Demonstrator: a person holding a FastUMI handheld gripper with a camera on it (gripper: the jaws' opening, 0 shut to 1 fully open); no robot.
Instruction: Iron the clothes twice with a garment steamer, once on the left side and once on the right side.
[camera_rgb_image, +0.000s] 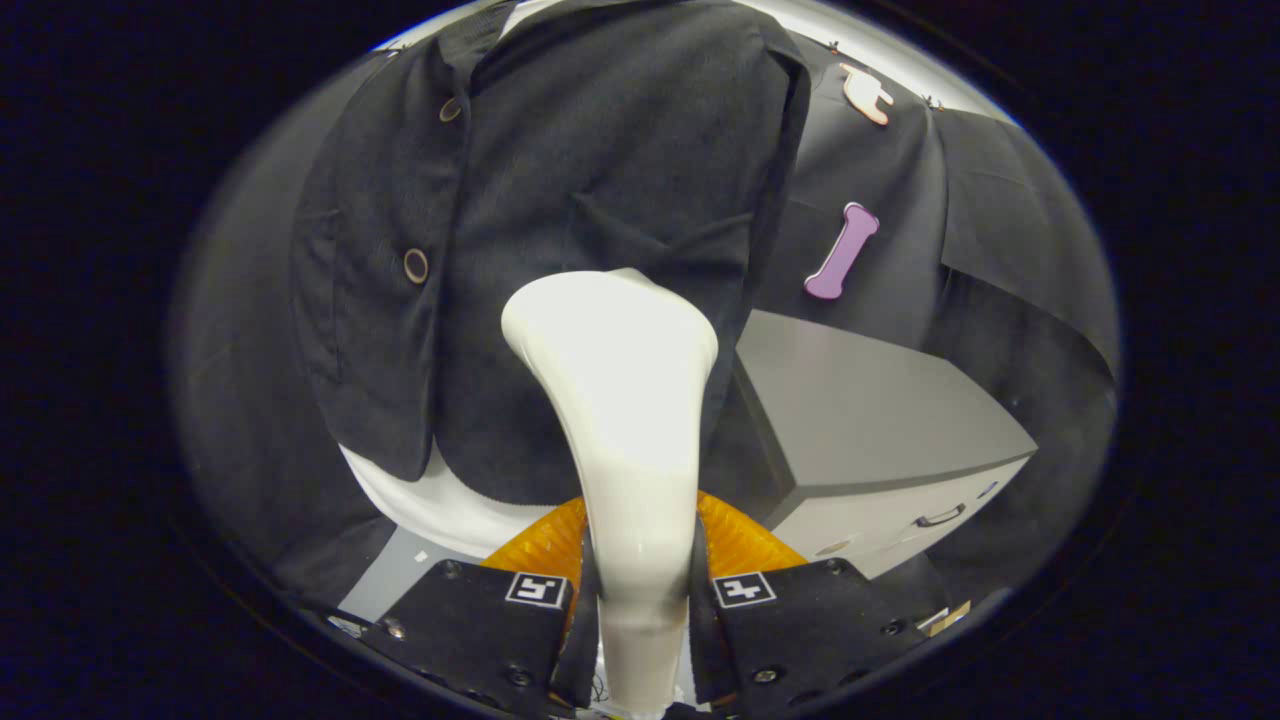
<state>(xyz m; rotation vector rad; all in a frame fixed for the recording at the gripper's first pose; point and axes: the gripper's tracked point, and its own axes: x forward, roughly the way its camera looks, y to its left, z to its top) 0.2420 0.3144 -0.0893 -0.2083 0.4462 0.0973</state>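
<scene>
A dark grey buttoned garment (560, 230) hangs over a white one (440, 505) straight ahead. My gripper (640, 600) is shut on the handle of a white garment steamer (625, 400), both fingers pressing its sides. The steamer's broad head rises beyond the fingers and lies against the lower right part of the garment's front, right of the two buttons (416, 265). An orange ribbed base (740, 540) shows behind the handle, just past the fingers.
A grey cabinet (870, 410) with a white drawer front and handle (940, 517) stands close to the right of the garment. Black cloth hangs behind and on both sides. A strip of grey floor (400, 575) shows under the garment's hem.
</scene>
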